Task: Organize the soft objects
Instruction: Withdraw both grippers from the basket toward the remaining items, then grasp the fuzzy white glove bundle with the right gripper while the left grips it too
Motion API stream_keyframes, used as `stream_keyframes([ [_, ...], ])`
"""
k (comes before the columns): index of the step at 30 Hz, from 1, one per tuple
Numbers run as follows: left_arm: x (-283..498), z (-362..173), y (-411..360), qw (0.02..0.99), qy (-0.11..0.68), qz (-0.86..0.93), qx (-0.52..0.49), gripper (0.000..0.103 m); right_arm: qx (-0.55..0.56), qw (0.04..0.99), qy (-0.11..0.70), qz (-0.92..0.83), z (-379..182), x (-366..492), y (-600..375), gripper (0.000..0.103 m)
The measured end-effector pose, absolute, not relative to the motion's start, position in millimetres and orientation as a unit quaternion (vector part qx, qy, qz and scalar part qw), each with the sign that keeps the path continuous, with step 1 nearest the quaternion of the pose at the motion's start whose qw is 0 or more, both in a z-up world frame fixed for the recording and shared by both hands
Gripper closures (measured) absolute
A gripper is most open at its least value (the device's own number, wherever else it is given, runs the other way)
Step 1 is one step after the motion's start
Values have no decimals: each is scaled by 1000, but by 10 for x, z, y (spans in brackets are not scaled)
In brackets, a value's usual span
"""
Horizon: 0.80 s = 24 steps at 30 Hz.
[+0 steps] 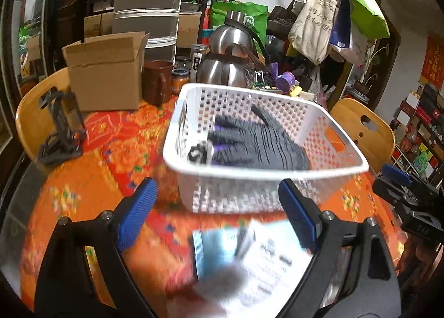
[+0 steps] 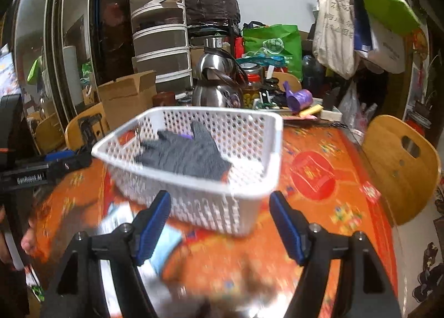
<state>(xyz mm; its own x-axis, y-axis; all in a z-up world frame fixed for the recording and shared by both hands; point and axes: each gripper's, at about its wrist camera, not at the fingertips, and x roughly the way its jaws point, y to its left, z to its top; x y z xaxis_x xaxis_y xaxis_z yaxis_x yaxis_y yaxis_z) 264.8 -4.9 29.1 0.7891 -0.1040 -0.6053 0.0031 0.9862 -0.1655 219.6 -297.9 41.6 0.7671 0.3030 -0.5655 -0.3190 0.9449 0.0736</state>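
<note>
You are looking past the left gripper (image 1: 217, 208), its blue pads (image 1: 298, 213) showing a rough, finely textured rubbery face on matt black plastic arms. Just ahead of it the white basket (image 1: 327, 119) is showing glossy perforated plastic, and the grey gloves (image 1: 260, 143) inside are looking like matt ribbed knit. Beneath, the orange tablecloth (image 1: 125, 140) is shining like smooth plastic. Beyond the basket, the kettle (image 1: 222, 68) is gleaming polished metal beside a matt cardboard box (image 1: 105, 79).

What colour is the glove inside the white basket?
Dark grey glove, with some purple at one edge; clearest in the right wrist view.
</note>
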Motion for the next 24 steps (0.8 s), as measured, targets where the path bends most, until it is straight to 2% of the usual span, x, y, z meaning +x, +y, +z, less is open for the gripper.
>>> stream_keyframes([
  [13, 1452, -316, -259, 943, 313, -31, -111, 15, 23, 940, 297, 168, -169, 984, -3473, 26],
  [21, 1016, -432, -786, 954, 287, -61, -69, 15, 10, 933, 295, 205, -325, 549, -3307, 27],
  [22, 994, -459, -878, 954, 285, -66, -60, 15, 5, 933, 295, 206, -338, 531, -3279, 28],
  [24, 978, -488, -1011, 954, 285, -80, -53, 15, 1, 933, 295, 208, -372, 520, -3255, 38],
])
